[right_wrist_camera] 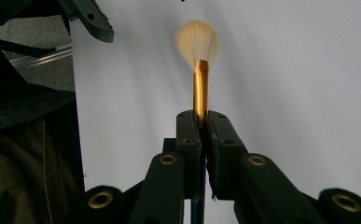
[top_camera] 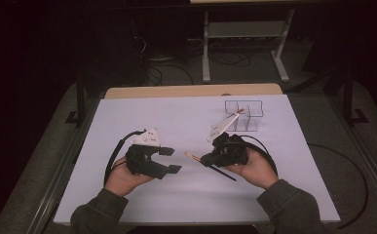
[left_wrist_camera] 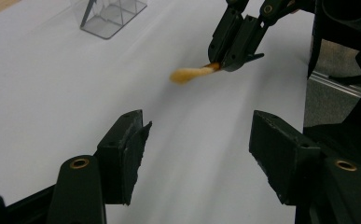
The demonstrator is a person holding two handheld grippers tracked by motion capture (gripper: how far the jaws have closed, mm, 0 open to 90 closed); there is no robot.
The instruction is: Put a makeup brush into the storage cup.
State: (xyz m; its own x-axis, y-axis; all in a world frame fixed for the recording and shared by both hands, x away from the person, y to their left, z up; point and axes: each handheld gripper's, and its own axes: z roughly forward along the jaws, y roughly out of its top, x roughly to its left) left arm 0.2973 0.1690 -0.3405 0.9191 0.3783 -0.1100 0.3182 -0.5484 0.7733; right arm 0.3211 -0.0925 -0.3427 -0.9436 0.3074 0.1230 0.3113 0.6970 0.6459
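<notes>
A makeup brush (right_wrist_camera: pixel 198 51) with pale fanned bristles, a gold ferrule and a dark handle is clamped in my right gripper (right_wrist_camera: pixel 202 121), bristles pointing away from the jaws. From above, the brush (top_camera: pixel 193 155) sticks out to the left of the right gripper (top_camera: pixel 207 159), and its dark handle trails behind toward the table's front. The left gripper (top_camera: pixel 170 160) is open, jaws wide apart with nothing between them, a short way left of the bristles. In the left gripper view the brush (left_wrist_camera: pixel 190 73) hangs ahead over the white table, held by the right gripper (left_wrist_camera: pixel 225 63).
A clear plastic organiser (top_camera: pixel 244 115) with several compartments stands at the back right of the white table (top_camera: pixel 142 117); its corner (left_wrist_camera: pixel 110 16) also shows from the left gripper. Cables trail from both grippers. Dark floor and a table frame lie beyond the far edge.
</notes>
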